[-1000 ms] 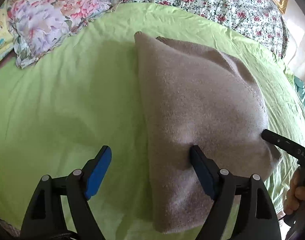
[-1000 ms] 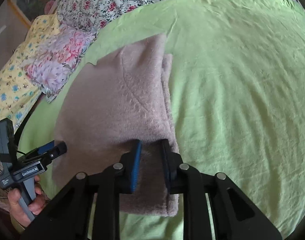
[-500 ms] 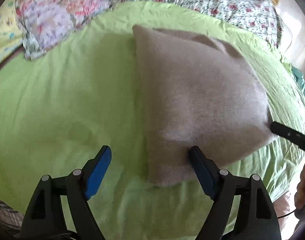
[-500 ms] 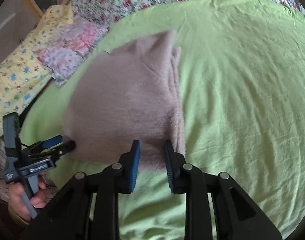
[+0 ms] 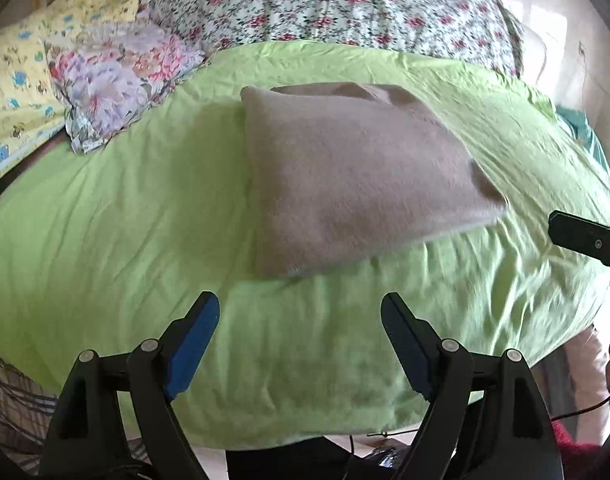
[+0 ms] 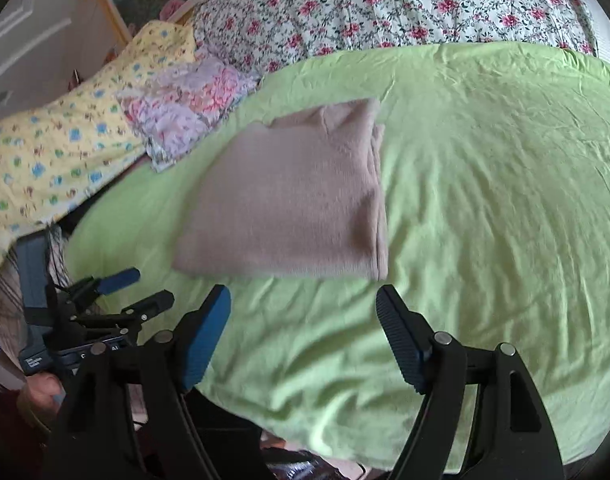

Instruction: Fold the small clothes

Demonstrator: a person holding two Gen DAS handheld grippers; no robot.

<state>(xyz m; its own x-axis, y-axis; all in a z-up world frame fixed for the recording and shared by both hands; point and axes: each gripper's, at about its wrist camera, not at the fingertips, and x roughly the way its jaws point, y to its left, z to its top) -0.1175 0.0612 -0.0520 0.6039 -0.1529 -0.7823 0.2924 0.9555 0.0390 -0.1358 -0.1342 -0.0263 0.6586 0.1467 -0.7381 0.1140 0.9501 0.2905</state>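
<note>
Setting: bed under a green sheet, with a floral quilt across the far side and patterned pillows at the far left.
Garment: beige knit lies folded into a compact block on the sheet, mid-bed, touched by neither claw.
Left claw: released, fingers spread wide, nothing held; it is seen short of the knit's near edge, above bare sheet.
Right claw: released likewise, empty, apart from the knit's near edge.
Step in hand: judged to be the let-go that ends a fold; the block looks finished, though motion blur hides fine detail.
Doing it well: both claws are best drawn straight back and kept open, so that no pad snags the fuzzy pile and the layers are not dragged askew.
Edges: stacked layers show along the knit's right side in the right view; that side is judged the likeliest to slip open if brushed.
Open room: broad bare sheet lies right of the knit and between knit and claws; the pillows crowd the far left, and the near edge of the bed falls just below the claws.
</note>
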